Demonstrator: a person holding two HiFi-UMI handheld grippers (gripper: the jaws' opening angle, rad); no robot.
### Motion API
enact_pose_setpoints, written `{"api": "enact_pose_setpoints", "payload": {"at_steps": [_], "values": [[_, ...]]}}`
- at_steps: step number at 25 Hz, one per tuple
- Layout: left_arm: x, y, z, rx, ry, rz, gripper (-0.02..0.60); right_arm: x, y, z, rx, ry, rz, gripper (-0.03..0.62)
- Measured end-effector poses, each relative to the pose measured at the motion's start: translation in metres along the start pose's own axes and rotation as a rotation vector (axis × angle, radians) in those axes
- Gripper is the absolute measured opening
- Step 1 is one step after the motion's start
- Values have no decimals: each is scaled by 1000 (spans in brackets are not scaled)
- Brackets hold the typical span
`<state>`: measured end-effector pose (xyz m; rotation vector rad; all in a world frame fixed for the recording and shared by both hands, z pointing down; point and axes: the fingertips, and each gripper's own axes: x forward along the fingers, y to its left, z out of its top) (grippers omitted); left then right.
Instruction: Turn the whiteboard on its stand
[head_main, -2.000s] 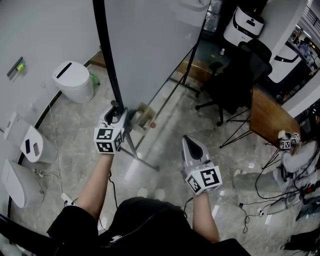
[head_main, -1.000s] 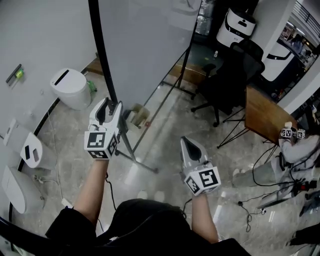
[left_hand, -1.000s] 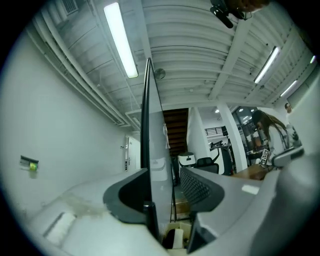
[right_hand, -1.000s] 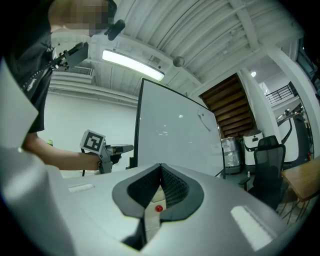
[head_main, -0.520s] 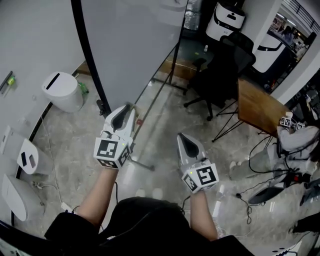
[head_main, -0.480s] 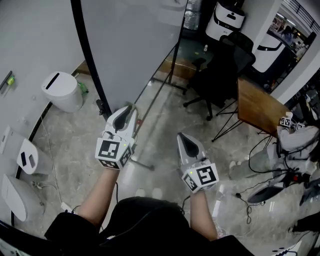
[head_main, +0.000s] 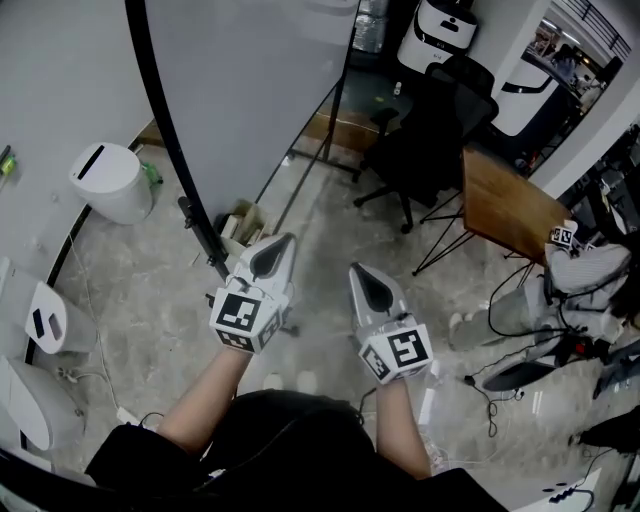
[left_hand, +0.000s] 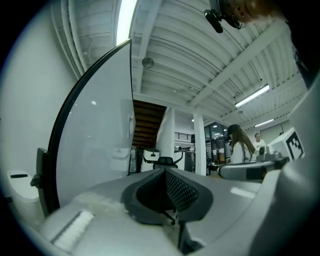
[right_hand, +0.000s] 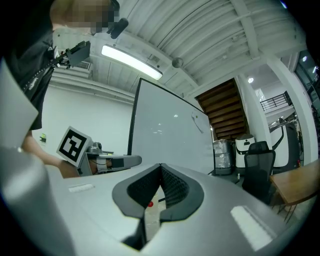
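Since two seconds ago the left gripper (head_main: 284, 244) has come away from the black edge of the whiteboard (head_main: 250, 90) and moved closer to the person. Its fingers were wide apart then and are shut now

Head view: both grippers are held up side by side over the stone floor (head_main: 130, 290), with the right gripper (head_main: 356, 272) just beside the left one. The whiteboard stands on its stand (head_main: 200, 235) ahead and to the left, and neither gripper touches it. A white bin (head_main: 108, 182) sits near the wall to the left of it. A black chair (head_main: 425, 135) is further back on the right

Left gripper view: the left fingers (left_hand: 181, 192) are pressed together with nothing between them. The whiteboard fills the left side, away from the tips

Right gripper view: the right fingers (right_hand: 172, 187) are together too and hold nothing. The whiteboard stands ahead, well apart, and the left gripper shows low at the left
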<state>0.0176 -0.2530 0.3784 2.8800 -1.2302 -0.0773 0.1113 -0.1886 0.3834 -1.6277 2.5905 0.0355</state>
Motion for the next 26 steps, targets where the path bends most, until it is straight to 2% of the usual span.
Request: {"api": "enact_pose_setpoints", "payload": {"at_steps": [7,26], "values": [[-4,1,-18,-40,13,-10,5,-1,-5,-5,-10,20,-27,9],[-1,23,-26,-72,11,-21,5,21,-4,-13,-21,58,-24,8]]}}
